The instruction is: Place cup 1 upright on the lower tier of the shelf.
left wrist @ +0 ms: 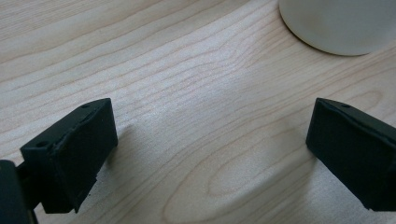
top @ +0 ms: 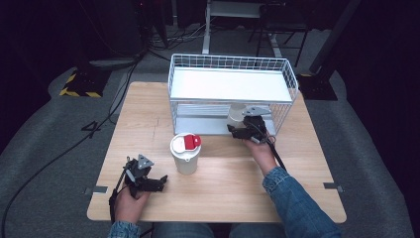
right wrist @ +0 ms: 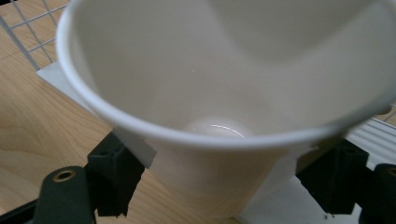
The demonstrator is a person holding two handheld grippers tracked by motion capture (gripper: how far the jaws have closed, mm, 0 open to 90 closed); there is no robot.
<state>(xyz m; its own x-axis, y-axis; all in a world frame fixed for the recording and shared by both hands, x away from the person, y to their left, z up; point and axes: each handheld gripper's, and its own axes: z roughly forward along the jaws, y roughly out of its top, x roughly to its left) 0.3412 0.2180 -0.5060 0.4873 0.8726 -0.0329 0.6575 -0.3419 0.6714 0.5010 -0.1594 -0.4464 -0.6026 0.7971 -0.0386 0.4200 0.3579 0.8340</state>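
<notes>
While the left gripper (top: 157, 182) rests spread and empty on the near bench (top: 223, 193), a lidded cup (top: 185, 153) with a red tab stands just beyond it at mid-bench, untouched. Farther off, the right gripper (top: 236, 131) pinches an open white cup (right wrist: 224, 93) by its lower wall at the mouth of the wire rack's (top: 292, 79) bottom shelf, tilted so that its empty inside faces the gripper's camera. I judge this cup is midway through being shelved or fetched, not yet set down, and the lidded cup is yet to be handled.
</notes>
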